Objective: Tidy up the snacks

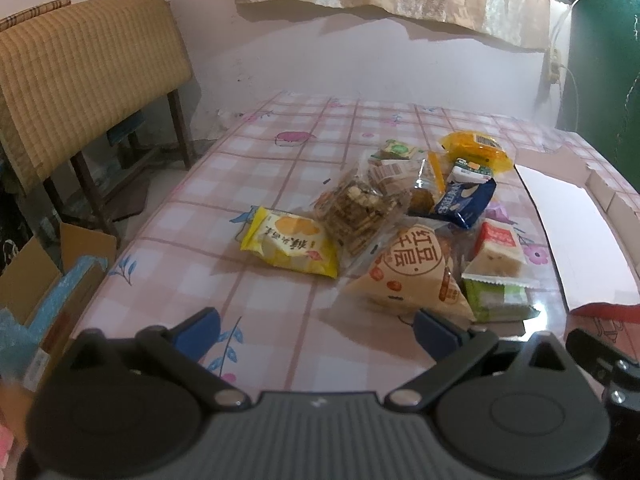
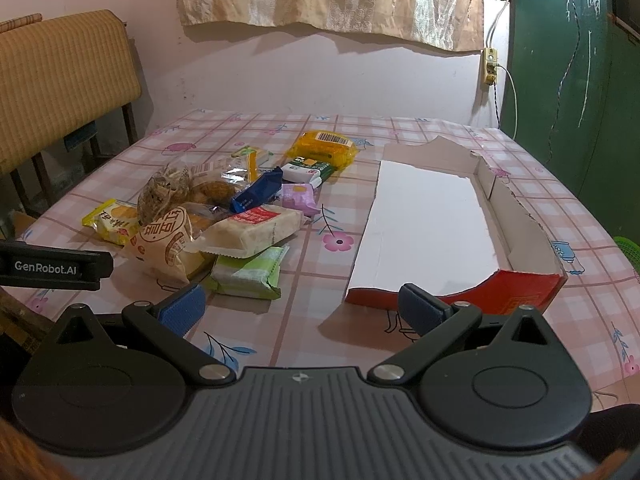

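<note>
Snack pile (image 2: pixel 224 204) sits on the checked tablecloth (image 2: pixel 400 128), left of a cut-open cardboard tray (image 2: pixel 496 200) with white floor, torn low walls and a red near edge. Tray holds nothing; every packet lies outside it, on the cloth. Left gripper (image 1: pixel 316 326): fingers spread wide, nothing between them, hovering low over the near table edge. Right gripper (image 2: pixel 302 306): same, wide apart and empty, centred on the gap between pile and tray. In the left wrist view the pile lies ahead and to the right of the fingers; the triangular tan packet (image 1: pixel 408 276) sits just beside the right-hand fingertip, the yellow packet (image 1: pixel 288 246) farther ahead, near centre. In the right wrist view the green packet (image 2: pixel 250 272) lies nearest, ahead-left of the fingers, long axis running across the view, with the white-and-red packet (image 2: pixel 252 230) stacked partly on it. The tray's long axis runs away from the camera, near end just ahead-right of the fingers. Judgement: right hand is the nearer to the tray, left to the pile's far side; nothing sorted yet, so the first pick would likely be a near-edge packet carried rightward.
</note>
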Demonstrator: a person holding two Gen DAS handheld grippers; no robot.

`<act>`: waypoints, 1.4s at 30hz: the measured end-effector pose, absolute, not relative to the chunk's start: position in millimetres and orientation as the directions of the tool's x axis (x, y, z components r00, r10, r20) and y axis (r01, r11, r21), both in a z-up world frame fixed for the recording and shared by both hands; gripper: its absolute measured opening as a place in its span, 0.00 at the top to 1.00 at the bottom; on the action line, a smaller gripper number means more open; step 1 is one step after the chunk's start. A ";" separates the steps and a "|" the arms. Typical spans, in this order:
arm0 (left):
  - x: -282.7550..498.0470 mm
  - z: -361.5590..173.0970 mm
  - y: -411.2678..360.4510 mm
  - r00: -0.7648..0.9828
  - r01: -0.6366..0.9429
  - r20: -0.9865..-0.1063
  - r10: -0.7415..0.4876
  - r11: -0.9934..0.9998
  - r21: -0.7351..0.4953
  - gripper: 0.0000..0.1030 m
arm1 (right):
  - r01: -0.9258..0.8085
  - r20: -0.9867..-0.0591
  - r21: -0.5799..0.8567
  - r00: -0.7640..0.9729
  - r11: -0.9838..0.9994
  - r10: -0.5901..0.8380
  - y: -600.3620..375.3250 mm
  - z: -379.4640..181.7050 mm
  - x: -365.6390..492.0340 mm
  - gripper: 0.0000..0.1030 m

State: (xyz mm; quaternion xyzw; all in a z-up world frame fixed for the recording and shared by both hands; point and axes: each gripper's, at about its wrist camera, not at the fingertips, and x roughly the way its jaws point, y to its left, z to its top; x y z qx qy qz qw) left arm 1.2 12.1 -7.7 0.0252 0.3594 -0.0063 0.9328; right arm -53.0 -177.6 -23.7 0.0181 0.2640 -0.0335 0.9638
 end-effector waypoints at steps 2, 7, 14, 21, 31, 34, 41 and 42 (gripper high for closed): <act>1.8 -7.4 11.5 0.742 0.032 -0.671 0.006 0.999 0.044 0.01 | 0.075 -0.510 0.016 0.859 0.997 -0.056 -177.2 -23.1 -52.8 0.00; 2.9 -6.8 10.9 0.742 0.035 -0.670 0.004 0.998 0.045 0.01 | 0.071 -0.511 0.013 0.858 0.997 -0.054 -175.6 -22.5 -51.9 0.00; 4.0 -6.0 8.9 0.745 0.041 -0.667 0.004 0.998 0.052 0.01 | 0.070 -0.511 0.014 0.858 0.997 -0.053 -175.2 -21.7 -51.2 0.00; 4.7 -6.9 7.9 0.746 0.044 -0.666 0.006 0.997 0.058 0.01 | 0.071 -0.515 0.015 0.855 0.997 -0.053 -175.3 -22.0 -49.5 0.00; 6.4 -8.5 6.9 0.745 0.047 -0.667 0.006 0.997 0.060 0.01 | 0.071 -0.519 0.018 0.853 0.997 -0.052 -175.6 -23.0 -48.2 0.00; 7.5 -10.1 5.3 0.745 0.051 -0.667 0.005 0.997 0.065 0.01 | 0.074 -0.522 0.021 0.852 0.997 -0.052 -176.2 -23.9 -47.3 0.00; 9.0 -11.3 4.2 0.745 0.055 -0.668 0.003 0.996 0.065 0.01 | 0.079 -0.526 0.023 0.849 0.997 -0.055 -176.7 -25.2 -45.8 0.00; 10.2 -11.5 3.7 0.744 0.058 -0.669 0.000 0.996 0.063 0.01 | 0.080 -0.526 0.024 0.849 0.997 -0.055 -177.0 -25.4 -45.8 0.00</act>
